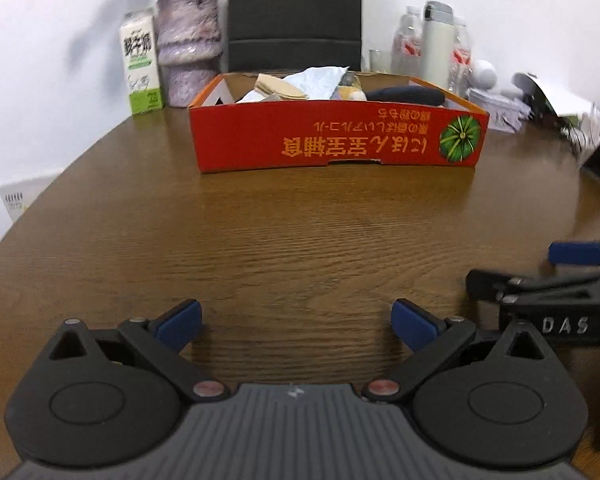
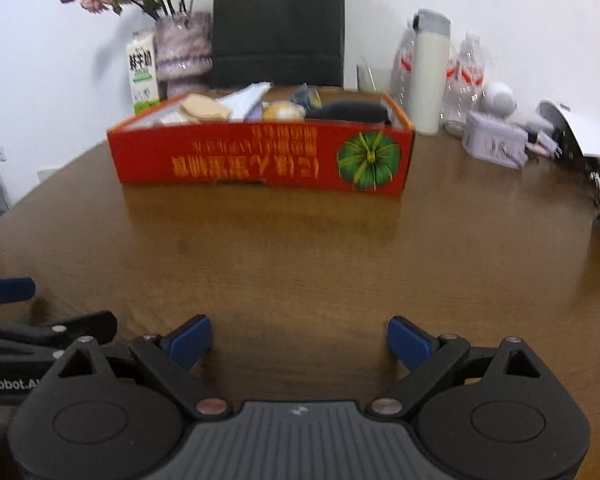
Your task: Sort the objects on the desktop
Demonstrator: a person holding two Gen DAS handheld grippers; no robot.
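A red cardboard box (image 1: pixel 336 140) with a green pumpkin picture stands on the brown wooden table (image 1: pixel 284 236); it also shows in the right wrist view (image 2: pixel 260 160). It holds tan pads (image 1: pixel 278 87), crumpled white paper (image 1: pixel 320 80), a yellow item (image 2: pixel 284 112) and a dark case (image 1: pixel 406 96). My left gripper (image 1: pixel 296 324) is open and empty over bare table, well short of the box. My right gripper (image 2: pixel 299 342) is open and empty, beside the left one. Each shows at the edge of the other's view.
Behind the box: a milk carton (image 1: pixel 142 68), a purple vase with flowers (image 1: pixel 188 48), a black chair back (image 1: pixel 294 16). At the back right: a white flask (image 2: pixel 430 76), plastic bottles (image 2: pixel 466 76), a white ball-shaped device (image 2: pixel 498 98), a lilac tin (image 2: pixel 494 146), cables and papers.
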